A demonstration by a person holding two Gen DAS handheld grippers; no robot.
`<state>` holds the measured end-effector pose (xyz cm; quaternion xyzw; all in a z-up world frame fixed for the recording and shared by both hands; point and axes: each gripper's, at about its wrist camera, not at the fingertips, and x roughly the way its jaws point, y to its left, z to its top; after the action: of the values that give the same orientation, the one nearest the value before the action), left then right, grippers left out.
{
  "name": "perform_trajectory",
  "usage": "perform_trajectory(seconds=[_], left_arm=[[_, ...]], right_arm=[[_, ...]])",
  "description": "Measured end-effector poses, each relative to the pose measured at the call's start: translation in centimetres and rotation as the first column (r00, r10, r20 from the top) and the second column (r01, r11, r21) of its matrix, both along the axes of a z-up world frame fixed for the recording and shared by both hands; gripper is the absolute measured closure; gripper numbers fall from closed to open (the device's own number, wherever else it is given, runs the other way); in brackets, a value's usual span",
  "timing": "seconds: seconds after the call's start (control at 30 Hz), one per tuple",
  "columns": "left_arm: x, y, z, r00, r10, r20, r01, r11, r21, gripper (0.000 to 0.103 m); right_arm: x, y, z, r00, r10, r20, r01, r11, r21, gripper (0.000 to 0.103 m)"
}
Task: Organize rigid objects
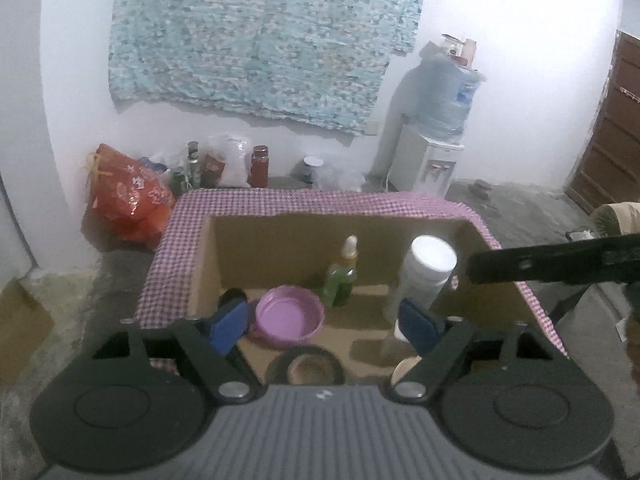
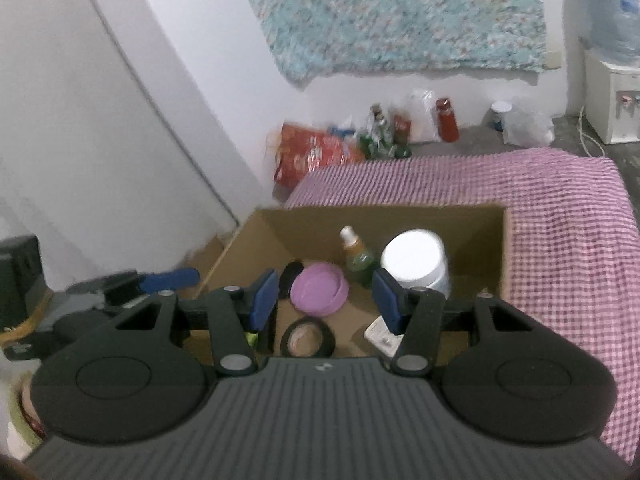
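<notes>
An open cardboard box (image 1: pixel 208 264) (image 2: pixel 504 248) sits on a pink checked cloth (image 1: pixel 168 248) (image 2: pixel 560 248). Inside stand a green bottle (image 1: pixel 340 280) (image 2: pixel 358 258) and a white-lidded jar (image 1: pixel 424 276) (image 2: pixel 416 258). A purple bowl (image 1: pixel 290 318) (image 2: pixel 320 288) and a black tape roll (image 1: pixel 306 368) (image 2: pixel 308 338) lie on the box floor, with a small white packet (image 2: pixel 382 338) beside them. My left gripper (image 1: pixel 324 326) hovers open over the box's near side, nothing between its pads. My right gripper (image 2: pixel 327 300) is open above the box, also empty.
A red bag (image 1: pixel 128 196), bottles and jars (image 1: pixel 258 166) stand on the floor by the wall. A water dispenser (image 1: pixel 432 140) is at the back right, a brown door (image 1: pixel 612 128) further right. The right gripper's black finger (image 1: pixel 552 260) reaches in from the right.
</notes>
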<state>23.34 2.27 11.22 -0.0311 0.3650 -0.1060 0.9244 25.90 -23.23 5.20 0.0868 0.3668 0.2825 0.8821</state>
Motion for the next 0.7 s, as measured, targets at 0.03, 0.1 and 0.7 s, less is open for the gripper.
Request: perform_trajectory(seconds=[0.03,0.1,0.7], left_arm=[[-0.3,0.2,-0.2,1.0,0.0,0.0,0.0,1.0,0.008,0.028],[-0.7,0.8,-0.5,1.0,0.011,0.001,-0.011,1.0,0.018,0.037],[-3.9,8.9,-0.2,0.98,0.185,0.075,-0.184,0.983,-0.019,0.022]], right_arm=[[0.2,1.0,-0.2,1.0,0.019,-0.013,-0.02,1.0,-0.023,0.051],[1.0,3.3,-0.9,0.997,0.056,-0.044,-0.059,0.995,-0.075,0.052],[8.5,16.2,-10.2,0.877,0.176,-0.448,-0.335,0.891,-0.306,0.07]])
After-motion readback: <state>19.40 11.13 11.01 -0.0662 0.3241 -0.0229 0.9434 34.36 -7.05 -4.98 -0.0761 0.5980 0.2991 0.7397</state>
